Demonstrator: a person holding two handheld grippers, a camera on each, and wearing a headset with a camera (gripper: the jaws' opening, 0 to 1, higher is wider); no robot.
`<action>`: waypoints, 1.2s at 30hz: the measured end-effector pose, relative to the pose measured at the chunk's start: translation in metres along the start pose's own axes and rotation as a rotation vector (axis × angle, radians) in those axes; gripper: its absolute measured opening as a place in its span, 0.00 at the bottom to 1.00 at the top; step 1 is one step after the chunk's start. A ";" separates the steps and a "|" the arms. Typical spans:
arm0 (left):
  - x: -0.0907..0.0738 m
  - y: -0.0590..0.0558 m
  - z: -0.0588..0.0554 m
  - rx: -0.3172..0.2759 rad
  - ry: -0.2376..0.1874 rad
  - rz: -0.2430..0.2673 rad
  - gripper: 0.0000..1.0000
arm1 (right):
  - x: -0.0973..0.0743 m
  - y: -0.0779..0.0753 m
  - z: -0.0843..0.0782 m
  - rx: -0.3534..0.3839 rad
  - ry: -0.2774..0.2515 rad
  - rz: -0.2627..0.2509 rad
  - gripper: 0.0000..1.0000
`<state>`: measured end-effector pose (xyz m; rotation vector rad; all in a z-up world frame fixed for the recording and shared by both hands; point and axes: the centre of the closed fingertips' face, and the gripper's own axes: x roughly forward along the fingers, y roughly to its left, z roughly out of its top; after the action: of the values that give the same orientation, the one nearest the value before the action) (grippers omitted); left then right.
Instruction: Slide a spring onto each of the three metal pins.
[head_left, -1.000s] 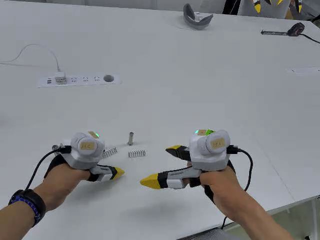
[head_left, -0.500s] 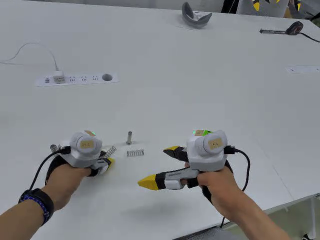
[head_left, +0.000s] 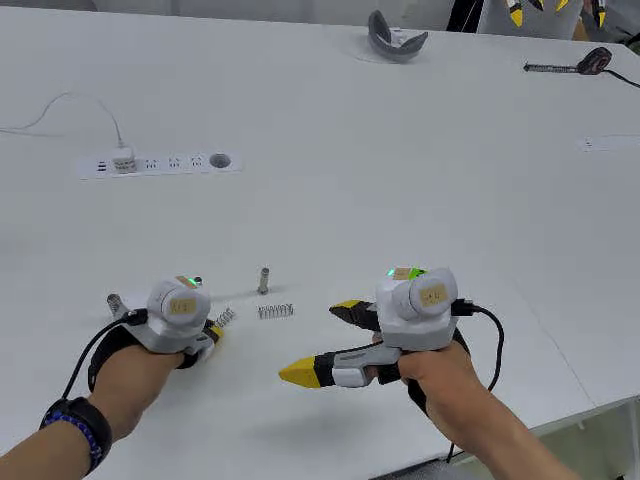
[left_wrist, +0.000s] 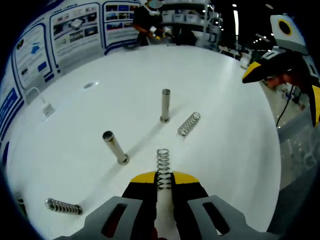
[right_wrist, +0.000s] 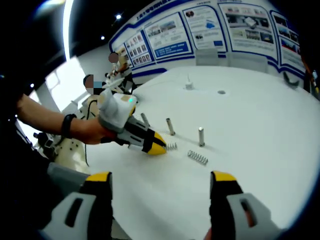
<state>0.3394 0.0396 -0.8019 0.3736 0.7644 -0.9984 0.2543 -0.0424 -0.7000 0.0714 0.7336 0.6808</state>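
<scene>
**Pinching a spring (left_wrist: 162, 161) in L gripper (left_wrist: 162, 176)**

Spring sat end-on between the L gripper's yellow tips, clamped at its near end. Most of its length poked fwd over the table (head_left: 400, 180). Likely v. light and bouncy: a thin wire coil that would bend or shoot out if squeezed hard. A soft hold across the coils near one end seemed best, leaving the far end free to go over a pin top. Near pin (left_wrist: 115, 147) stood just ahead-left of the tips, and far pin (left_wrist: 165, 105) stood beyond it, both upright w/ nothing on them. 2nd spring (left_wrist: 189, 123) lay flat beside the far pin, not touching it. 3rd pin (left_wrist: 62, 205), off to the left, looked coiled and was maybe already sleeved; couldn't tell for sure. R gripper (right_wrist: 160, 179) hung apart to the right, jaws spread wide w/ nothing in them. Power strip (head_left: 160, 162) lay well back on the table.
</scene>
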 end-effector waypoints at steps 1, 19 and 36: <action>-0.003 -0.001 -0.003 -0.008 -0.002 -0.001 0.10 | 0.000 0.000 0.000 0.000 -0.001 0.000 0.81; -0.038 -0.017 -0.030 -0.052 -0.008 -0.009 0.10 | -0.003 0.010 -0.013 0.000 0.014 0.018 0.81; -0.063 -0.022 -0.025 -0.082 -0.055 -0.004 0.10 | 0.010 0.026 -0.007 -0.008 0.015 0.063 0.83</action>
<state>0.2904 0.0822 -0.7727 0.2729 0.7545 -0.9745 0.2410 -0.0177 -0.7042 0.0823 0.7455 0.7455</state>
